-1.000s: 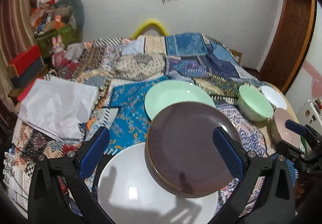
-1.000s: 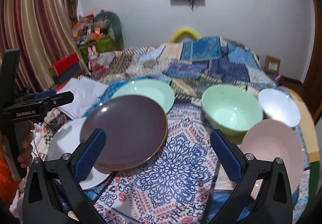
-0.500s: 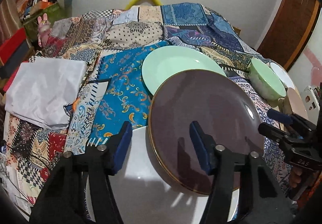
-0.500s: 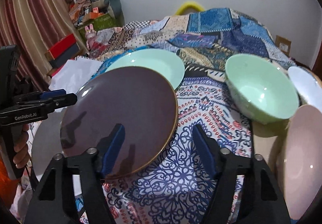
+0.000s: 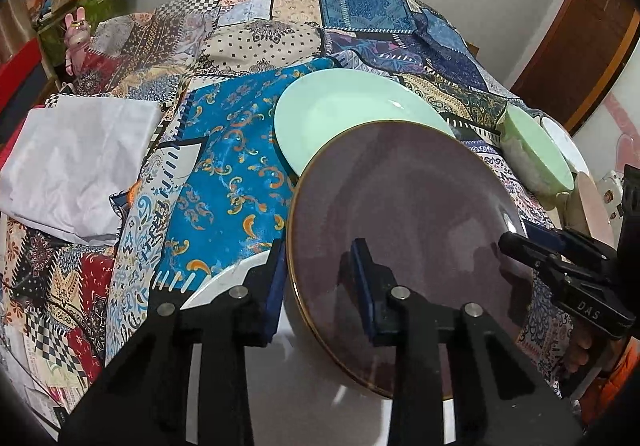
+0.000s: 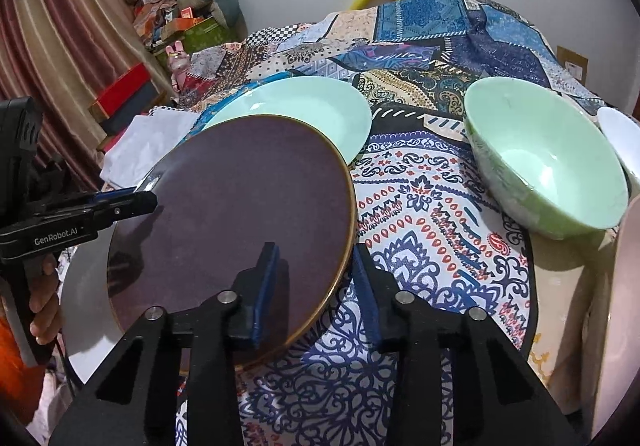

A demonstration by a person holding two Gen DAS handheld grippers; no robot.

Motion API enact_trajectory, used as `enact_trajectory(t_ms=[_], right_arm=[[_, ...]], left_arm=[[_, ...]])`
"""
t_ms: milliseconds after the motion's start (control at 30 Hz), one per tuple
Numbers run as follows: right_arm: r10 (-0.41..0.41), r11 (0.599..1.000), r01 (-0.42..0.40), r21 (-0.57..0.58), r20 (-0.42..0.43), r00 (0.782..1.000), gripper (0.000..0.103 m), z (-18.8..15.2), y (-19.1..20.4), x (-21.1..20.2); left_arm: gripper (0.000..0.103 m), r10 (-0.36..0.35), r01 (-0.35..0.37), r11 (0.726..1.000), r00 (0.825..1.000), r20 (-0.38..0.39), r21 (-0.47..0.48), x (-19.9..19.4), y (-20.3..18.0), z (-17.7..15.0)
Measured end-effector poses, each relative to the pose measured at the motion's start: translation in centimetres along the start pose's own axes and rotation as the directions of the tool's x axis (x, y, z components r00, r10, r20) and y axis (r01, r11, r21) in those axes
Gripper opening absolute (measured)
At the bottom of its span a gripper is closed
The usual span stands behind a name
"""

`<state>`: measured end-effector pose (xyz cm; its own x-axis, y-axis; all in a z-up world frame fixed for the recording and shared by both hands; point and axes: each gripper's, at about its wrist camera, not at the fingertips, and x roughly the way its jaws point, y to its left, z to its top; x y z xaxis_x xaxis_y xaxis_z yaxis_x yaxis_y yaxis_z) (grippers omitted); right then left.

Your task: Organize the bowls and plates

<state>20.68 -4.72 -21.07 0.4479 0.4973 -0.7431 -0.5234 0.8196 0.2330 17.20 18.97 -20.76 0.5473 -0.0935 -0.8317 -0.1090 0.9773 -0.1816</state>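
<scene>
Evenly lit from overhead, soft. Small glare on the mint plate (image 5: 394, 104) and green bowl (image 6: 554, 157). Strongly bowed toward dark vignetted corners; mostly sharp, slightly soft at edges.

A patchwork cloth (image 5: 256, 45) covers the surface. White paper (image 5: 76, 161) lies at its left. A pink rabbit toy (image 6: 178, 59) stands beyond, near striped curtains (image 6: 68, 57).

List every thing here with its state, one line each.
Purple plate, overlapping the grey plate, gripped on two sides.
Grey plate, partly covered.
Mint plate, flat, empty.
Green bowl, upright, empty.
White bowl, upright, empty.
Left gripper, jaws have just been closing, shut on the purple plate's rim.
Right gripper, jaws have just been closing, shut on the opposite rim.
</scene>
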Motion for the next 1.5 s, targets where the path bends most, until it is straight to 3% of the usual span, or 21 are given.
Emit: enact_trajectory(t_ms=[167, 767, 1500], right_arm=[[0.001, 1.000, -0.001, 0.005, -0.011, 1.000, 0.028, 0.0, -0.2, 0.5], [0.020, 0.999, -0.020, 0.036, -0.007, 1.000, 0.027, -0.3, -0.6, -0.4], [-0.018, 0.998, 0.012, 0.069, 0.084, 0.996, 0.027, -2.0, -1.9, -6.7]], left_arm=[[0.031, -0.004, 0.004, 1.000, 1.000, -0.029, -0.003, 0.5, 0.1, -0.1], [0.031, 0.036, -0.036, 0.999, 0.999, -0.010, 0.005, -0.8, -1.2, -0.8], [0.031, 0.001, -0.005, 0.997, 0.999, 0.049, 0.075, -5.5, -6.8, -1.7]])
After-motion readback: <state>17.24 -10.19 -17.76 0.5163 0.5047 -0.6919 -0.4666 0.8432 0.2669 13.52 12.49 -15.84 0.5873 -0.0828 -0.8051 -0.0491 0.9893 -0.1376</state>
